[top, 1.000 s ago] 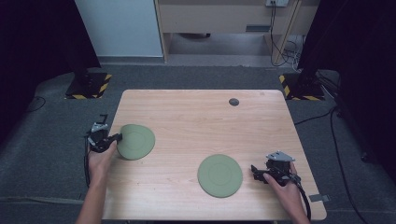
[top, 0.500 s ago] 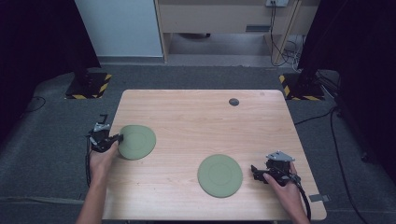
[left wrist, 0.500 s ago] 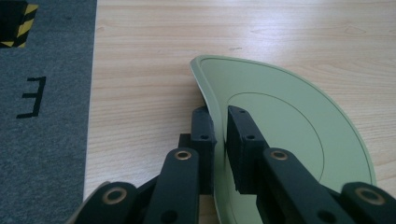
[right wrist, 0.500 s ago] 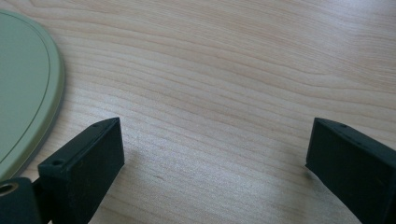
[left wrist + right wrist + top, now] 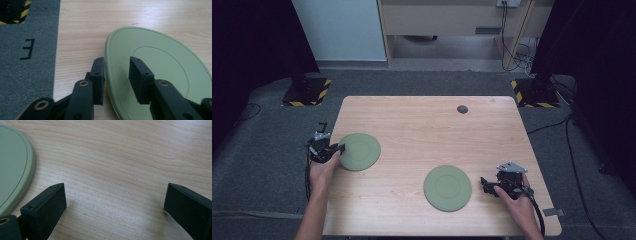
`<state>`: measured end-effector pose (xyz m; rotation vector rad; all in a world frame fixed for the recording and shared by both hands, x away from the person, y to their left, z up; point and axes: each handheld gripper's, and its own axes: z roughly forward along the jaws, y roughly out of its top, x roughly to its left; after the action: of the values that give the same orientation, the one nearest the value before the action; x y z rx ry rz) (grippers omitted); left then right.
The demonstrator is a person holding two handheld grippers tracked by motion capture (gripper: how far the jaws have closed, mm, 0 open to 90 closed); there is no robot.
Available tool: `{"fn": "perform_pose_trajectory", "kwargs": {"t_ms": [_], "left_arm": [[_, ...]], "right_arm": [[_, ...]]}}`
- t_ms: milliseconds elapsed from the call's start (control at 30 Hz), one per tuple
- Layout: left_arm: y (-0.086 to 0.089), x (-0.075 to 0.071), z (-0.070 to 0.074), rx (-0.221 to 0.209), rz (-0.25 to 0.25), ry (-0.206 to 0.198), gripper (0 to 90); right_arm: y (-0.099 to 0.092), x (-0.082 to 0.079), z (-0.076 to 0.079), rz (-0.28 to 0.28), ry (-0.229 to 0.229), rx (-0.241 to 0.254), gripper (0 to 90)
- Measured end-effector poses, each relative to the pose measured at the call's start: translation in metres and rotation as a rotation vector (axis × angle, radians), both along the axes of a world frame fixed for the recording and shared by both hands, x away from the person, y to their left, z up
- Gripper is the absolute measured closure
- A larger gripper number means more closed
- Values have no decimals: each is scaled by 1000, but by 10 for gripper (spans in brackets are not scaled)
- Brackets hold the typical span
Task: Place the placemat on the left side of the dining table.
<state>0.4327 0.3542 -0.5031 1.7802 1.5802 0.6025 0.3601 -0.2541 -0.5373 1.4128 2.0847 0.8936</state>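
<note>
Two green plates lie on your worktop (image 5: 412, 125): your left tool (image 5: 117, 75) straddles the left plate (image 5: 359, 151)'s rim, not clenched; your right tool (image 5: 115, 205) gapes beside the lower-centre plate (image 5: 447, 188).

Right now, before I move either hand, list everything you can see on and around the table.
Plates: two, green; one at the table's left edge, one front centre-right.
Small disc: one, dark, far side of the table.
Table: one, light wood.
Striped floor bases: two, black and yellow, left and right beyond the table.
Left hand-held gripper: black, jaws straddling the left plate's rim.
Right hand-held gripper: black, jaws wide apart, beside the other plate.
</note>
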Motion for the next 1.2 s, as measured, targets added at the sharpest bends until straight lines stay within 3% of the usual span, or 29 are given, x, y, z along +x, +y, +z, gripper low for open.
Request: {"fn": "perform_pose_trajectory", "kwargs": {"t_ms": [267, 700, 1200], "left_arm": [[1, -2, 4, 16, 15, -33, 498], [-21, -7, 10, 16, -54, -40, 165], [-63, -14, 21, -4, -165, -65, 92]], "right_arm": [[0, 0, 0, 1, 3, -1, 43], [1, 1, -1, 3, 15, -2, 42], [0, 2, -1, 3, 25, 0, 37]]}}
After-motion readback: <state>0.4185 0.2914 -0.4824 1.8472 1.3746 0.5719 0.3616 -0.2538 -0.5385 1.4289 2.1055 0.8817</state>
